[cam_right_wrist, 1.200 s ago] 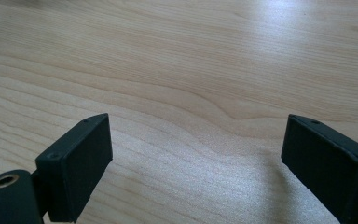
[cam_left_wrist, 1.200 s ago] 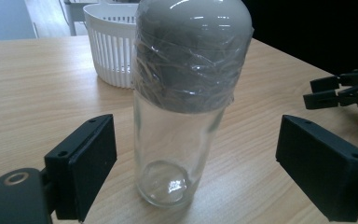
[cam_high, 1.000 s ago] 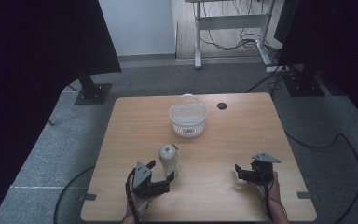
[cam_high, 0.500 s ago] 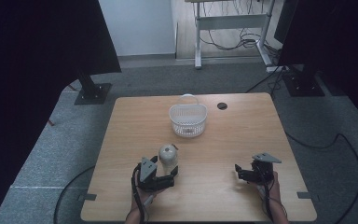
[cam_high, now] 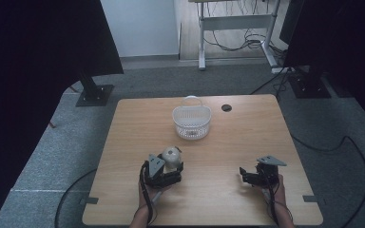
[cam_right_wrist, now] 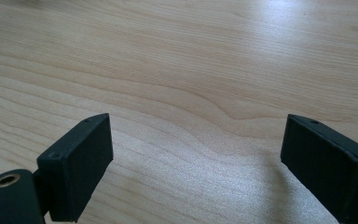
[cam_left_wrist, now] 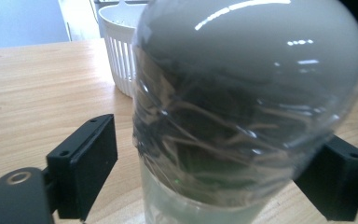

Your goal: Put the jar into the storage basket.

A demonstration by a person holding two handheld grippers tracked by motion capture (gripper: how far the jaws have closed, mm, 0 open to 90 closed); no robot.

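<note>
Two claws sit near the tabletop's [cam_high: 218, 142] front edge. The left claw [cam_high: 171, 167], jaws just closing, straddles one wrapped bulb [cam_left_wrist: 242, 112]; a gap shows at one jaw, so it is not clenched. The right claw [cam_high: 245, 175] is released over bare wood. Beyond the bulb stands one white basket [cam_high: 192, 122].

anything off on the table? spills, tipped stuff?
Nothing stands out. The wrapped round object sits upright between the left gripper jaws, which have just been closing; the white basket stands upright behind it. No spills.
</note>
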